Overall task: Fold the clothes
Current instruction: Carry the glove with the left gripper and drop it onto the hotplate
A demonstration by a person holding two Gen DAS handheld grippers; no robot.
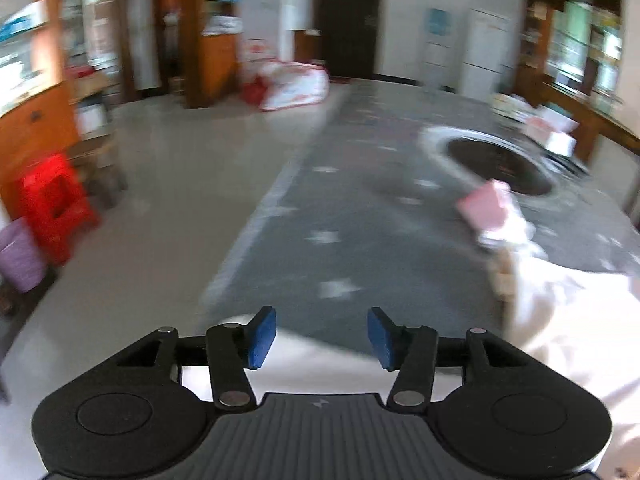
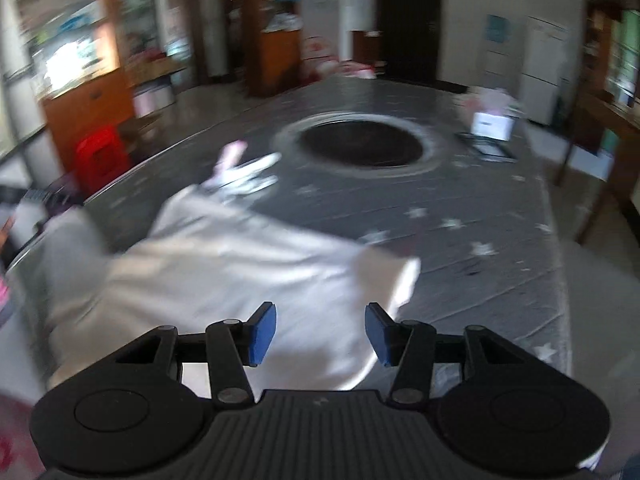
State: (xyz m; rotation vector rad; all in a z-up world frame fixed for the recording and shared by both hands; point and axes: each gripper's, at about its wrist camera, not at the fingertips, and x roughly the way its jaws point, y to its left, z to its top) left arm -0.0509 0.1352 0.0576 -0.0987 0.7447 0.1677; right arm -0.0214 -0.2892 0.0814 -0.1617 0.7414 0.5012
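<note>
A white garment [image 2: 224,264] lies spread on the grey star-patterned table [image 2: 480,200], with a pale sleeve part at its right edge. In the left wrist view the same garment [image 1: 568,320] shows at the lower right and under the fingers. My left gripper [image 1: 322,334] is open and empty above the table's near left edge. My right gripper [image 2: 320,334] is open and empty just above the garment's near part. Both views are blurred by motion.
A dark round recess [image 2: 360,144] sits in the table's middle. A pink and white folded item [image 1: 486,206] lies beyond the garment. Boxes [image 2: 492,122] stand at the table's far right. A red stool [image 1: 56,204] and purple bin [image 1: 20,256] stand on the floor to the left.
</note>
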